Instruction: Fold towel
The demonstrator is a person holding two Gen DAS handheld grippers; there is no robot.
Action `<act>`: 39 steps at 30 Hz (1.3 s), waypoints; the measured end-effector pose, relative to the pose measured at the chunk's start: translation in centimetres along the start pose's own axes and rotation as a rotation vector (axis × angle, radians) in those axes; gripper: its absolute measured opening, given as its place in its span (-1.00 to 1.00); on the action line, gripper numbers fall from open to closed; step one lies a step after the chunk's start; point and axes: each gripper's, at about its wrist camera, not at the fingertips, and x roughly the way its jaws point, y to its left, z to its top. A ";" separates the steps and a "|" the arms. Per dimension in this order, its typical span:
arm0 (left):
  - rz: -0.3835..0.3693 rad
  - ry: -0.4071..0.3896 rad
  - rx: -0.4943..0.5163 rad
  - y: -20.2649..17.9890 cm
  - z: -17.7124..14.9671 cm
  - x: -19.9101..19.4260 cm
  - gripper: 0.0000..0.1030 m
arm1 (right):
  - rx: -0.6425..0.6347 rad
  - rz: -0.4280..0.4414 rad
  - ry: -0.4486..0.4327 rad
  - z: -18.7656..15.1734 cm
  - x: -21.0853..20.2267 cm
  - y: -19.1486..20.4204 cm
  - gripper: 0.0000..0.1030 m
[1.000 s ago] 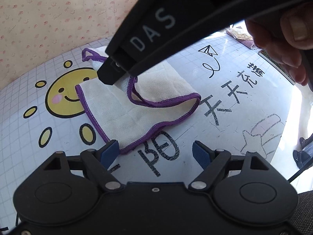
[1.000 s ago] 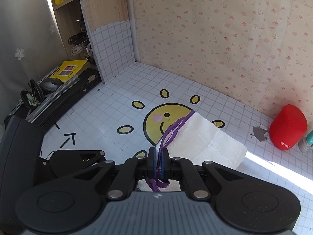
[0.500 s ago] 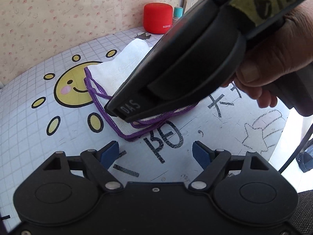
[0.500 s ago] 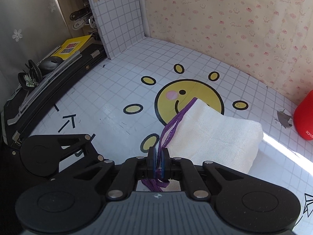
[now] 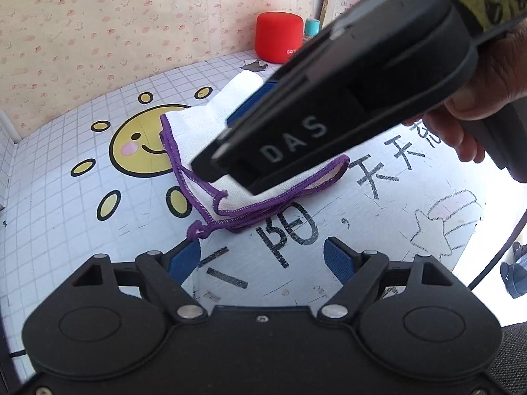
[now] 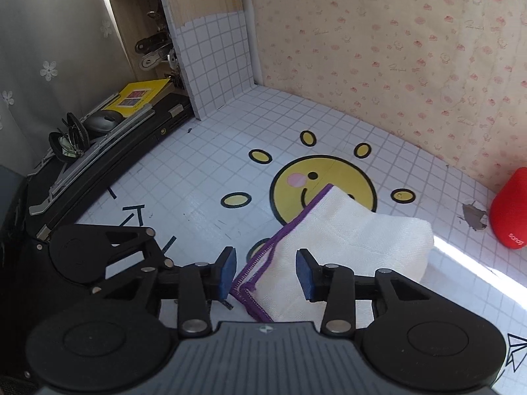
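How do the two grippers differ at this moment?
The right gripper hangs over the towel, while the left gripper is over bare table short of it. The right jaws stand closer together than the left jaws. Both are open and hold nothing.

Folded towel (image 5: 197, 138) lies under the right tool (image 5: 250, 105), left tool (image 5: 262, 256) spread wide nearby

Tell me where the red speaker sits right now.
The red speaker stands at the table's far edge against the pink wallpaper, beyond the towel; in the right wrist view it's at the right border.
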 end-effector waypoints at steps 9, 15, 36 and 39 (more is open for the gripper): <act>-0.059 -0.046 0.058 -0.7 3.7 0.5 0.62 | 0.003 -0.058 0.013 -1.5 -0.6 -1.6 -0.23; -0.103 0.026 0.092 -2.1 3.5 2.4 0.62 | 0.007 -0.033 0.045 -2.1 -0.3 -2.9 -0.23; -0.071 0.017 -0.008 -1.3 6.0 3.6 0.62 | -0.021 -0.026 0.008 -0.7 -1.8 -6.9 -0.21; -0.070 0.025 -0.002 -0.9 6.7 4.8 0.62 | -0.031 -0.020 0.015 -0.6 -1.7 -7.5 -0.21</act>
